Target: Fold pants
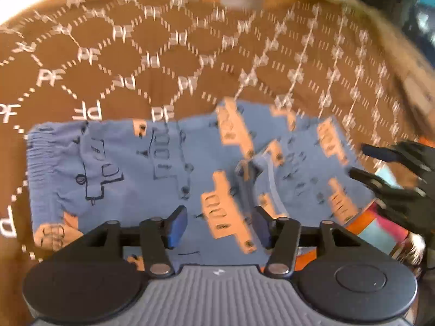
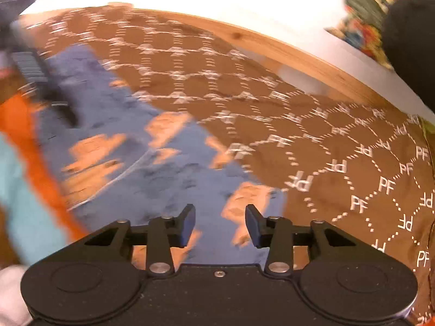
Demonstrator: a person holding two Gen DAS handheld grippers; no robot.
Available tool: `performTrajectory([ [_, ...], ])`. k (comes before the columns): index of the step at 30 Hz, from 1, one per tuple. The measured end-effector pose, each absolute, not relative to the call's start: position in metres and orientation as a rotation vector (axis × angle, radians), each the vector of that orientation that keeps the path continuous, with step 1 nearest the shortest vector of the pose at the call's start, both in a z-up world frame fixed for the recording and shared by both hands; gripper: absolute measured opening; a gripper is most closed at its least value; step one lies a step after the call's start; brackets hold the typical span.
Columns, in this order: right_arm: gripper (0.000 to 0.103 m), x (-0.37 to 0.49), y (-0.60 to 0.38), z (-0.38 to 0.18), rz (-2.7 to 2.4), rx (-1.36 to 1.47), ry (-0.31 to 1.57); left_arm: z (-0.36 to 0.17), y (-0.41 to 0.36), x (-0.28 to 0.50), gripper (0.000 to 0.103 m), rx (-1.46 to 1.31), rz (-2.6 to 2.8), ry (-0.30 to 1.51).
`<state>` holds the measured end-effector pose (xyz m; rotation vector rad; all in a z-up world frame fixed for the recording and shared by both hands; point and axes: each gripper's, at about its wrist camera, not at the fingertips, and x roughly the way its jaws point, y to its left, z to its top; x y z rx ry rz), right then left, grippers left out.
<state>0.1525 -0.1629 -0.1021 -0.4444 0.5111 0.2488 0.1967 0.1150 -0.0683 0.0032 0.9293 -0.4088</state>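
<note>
The blue pants [image 1: 168, 174] with orange patches lie spread flat on the brown patterned cloth [image 1: 136, 62] that covers the wooden table [image 2: 285, 46]. The left gripper [image 1: 221, 225] hangs over their near edge, released, its fingers apart with nothing between them. The right gripper [image 2: 220, 224] is likewise released over the pants [image 2: 152, 168]; both views are blurred.

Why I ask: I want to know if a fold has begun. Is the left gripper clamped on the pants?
No: in the left wrist view the left gripper stands open, its jaws apart above the blue pants, gripping no fabric.
</note>
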Motion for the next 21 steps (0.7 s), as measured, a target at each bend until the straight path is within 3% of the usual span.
performTrajectory([
  [2, 0.042, 0.177, -0.167, -0.103, 0.283, -0.407, 0.519, -0.068, 0.111, 0.184, 0.084, -0.058, -0.392, 0.821],
  [4, 0.042, 0.196, -0.164, -0.106, 0.336, -0.388, 0.542, -0.076, 0.105, 0.178, 0.083, -0.145, -0.384, 0.697],
  [8, 0.043, 0.218, -0.168, -0.118, 0.397, -0.344, 0.601, -0.107, 0.095, 0.182, 0.063, -0.416, -0.479, 0.569],
  [13, 0.042, 0.227, -0.2, -0.131, 0.411, -0.143, 0.613, -0.138, 0.073, 0.203, 0.057, -0.423, -0.495, 0.647],
  [15, 0.042, 0.224, -0.205, -0.13, 0.379, -0.142, 0.6, -0.145, 0.067, 0.207, 0.047, -0.316, -0.462, 0.696],
  [16, 0.042, 0.222, -0.208, -0.129, 0.338, -0.158, 0.586, -0.149, 0.068, 0.207, 0.029, -0.312, -0.436, 0.705],
  [17, 0.042, 0.22, -0.211, -0.127, 0.285, -0.172, 0.576, -0.151, 0.075, 0.207, 0.022, -0.345, -0.419, 0.713],
  [20, 0.045, 0.209, -0.216, -0.122, 0.13, -0.243, 0.583, -0.155, 0.099, 0.204, 0.017, -0.461, -0.409, 0.756],
  [21, 0.044, 0.202, -0.217, -0.12, 0.141, -0.247, 0.574, -0.152, 0.103, 0.198, 0.019, -0.47, -0.391, 0.746],
])
